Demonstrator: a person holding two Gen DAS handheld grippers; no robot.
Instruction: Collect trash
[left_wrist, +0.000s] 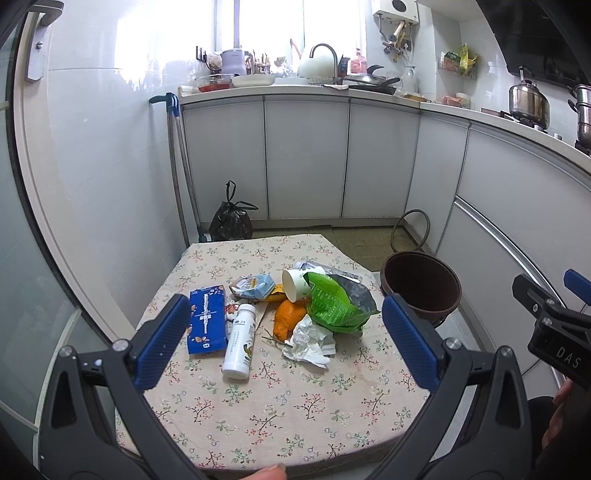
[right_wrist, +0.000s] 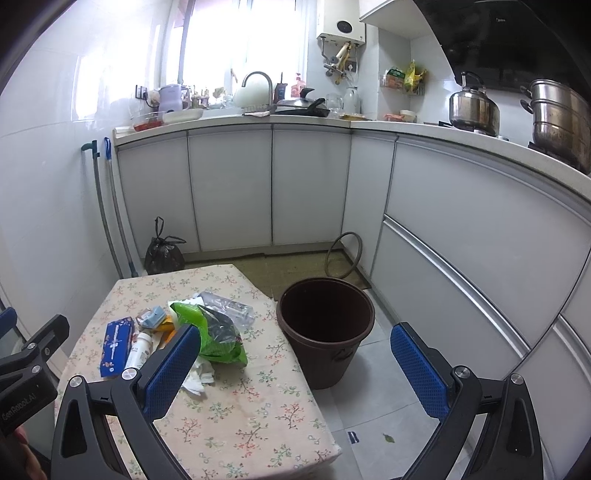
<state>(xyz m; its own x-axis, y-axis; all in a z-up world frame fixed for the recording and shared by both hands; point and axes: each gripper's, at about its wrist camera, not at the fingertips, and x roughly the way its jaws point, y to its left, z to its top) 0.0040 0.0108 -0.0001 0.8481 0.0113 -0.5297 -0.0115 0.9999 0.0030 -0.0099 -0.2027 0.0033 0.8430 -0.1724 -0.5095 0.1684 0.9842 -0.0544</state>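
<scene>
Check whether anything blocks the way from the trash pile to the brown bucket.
Nothing visible does. The trash pile sits on the table; the brown bucket stands open-topped on the floor off the table's right edge, nothing between them.

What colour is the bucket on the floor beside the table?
Dark brown, inside and out. The bucket shows best in the right wrist view.
</scene>
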